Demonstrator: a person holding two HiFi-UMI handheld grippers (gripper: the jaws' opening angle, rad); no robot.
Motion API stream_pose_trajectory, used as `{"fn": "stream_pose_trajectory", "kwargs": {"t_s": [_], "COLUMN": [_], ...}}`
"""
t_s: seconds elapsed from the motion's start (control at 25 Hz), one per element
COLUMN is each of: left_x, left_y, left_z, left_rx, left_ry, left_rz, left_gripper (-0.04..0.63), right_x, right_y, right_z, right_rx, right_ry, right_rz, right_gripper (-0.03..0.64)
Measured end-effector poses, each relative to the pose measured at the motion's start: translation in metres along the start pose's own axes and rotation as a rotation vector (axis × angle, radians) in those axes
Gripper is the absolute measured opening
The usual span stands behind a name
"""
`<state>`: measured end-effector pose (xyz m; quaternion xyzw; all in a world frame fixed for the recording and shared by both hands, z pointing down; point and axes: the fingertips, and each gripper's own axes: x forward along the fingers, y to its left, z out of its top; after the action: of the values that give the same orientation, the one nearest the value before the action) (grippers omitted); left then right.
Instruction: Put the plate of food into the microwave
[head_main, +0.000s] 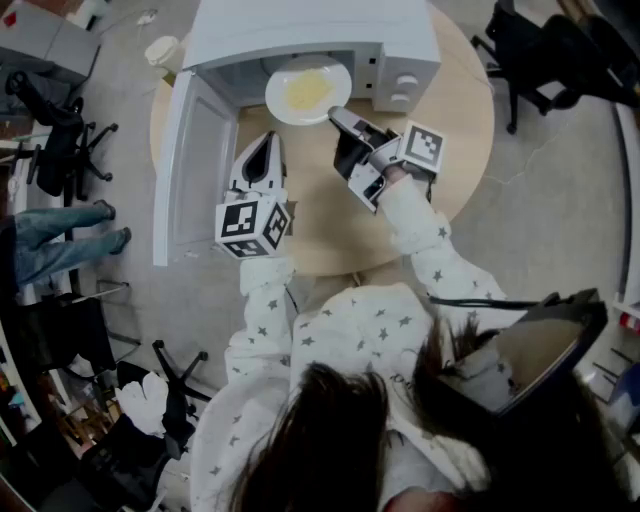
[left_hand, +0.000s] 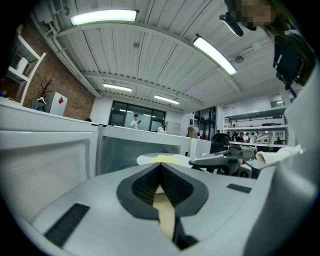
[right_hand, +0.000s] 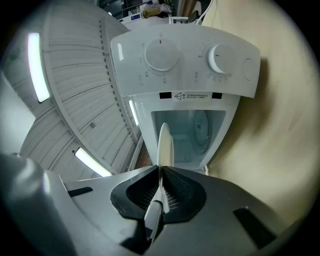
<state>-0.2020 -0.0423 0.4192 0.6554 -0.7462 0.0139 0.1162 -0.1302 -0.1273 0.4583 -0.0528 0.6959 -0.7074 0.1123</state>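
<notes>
The microwave (head_main: 310, 35) is white. The plate (head_main: 282, 105) is white, its food (head_main: 306, 90) pale yellow. The table (head_main: 450, 140) is light tan. The left gripper (head_main: 269, 137) and right gripper (head_main: 336, 114) are grey with black pads (right_hand: 181, 192). Their cubes (head_main: 250, 225) carry black-and-white squares. The sleeves (head_main: 270, 330) are white with grey stars.

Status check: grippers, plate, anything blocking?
Right gripper shut on plate rim. Left gripper shut, empty. Plate at microwave mouth, door open. Nothing blocking.
</notes>
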Motion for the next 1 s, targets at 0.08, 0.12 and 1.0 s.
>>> {"fn": "stream_pose_trajectory", "kwargs": {"t_s": [0.08, 0.12, 1.0], "left_x": [0.003, 0.005, 0.019], "left_y": [-0.003, -0.003, -0.038], "left_z": [0.002, 0.003, 0.017], "left_rx": [-0.001, -0.001, -0.031], "left_ry": [-0.011, -0.014, 0.054], "left_rz": [0.005, 0.007, -0.130], "left_gripper": [0.002, 0.002, 0.002], "right_x": [0.000, 0.001, -0.018], "right_y": [-0.004, -0.005, -0.005], "right_z": [0.005, 0.008, 0.025], "right_rx": [-0.007, -0.008, 0.026], "right_ry": [0.002, 0.001, -0.174], "right_rz": [-0.023, -0.031, -0.134], "right_gripper": [0.018, 0.018, 0.018]}}
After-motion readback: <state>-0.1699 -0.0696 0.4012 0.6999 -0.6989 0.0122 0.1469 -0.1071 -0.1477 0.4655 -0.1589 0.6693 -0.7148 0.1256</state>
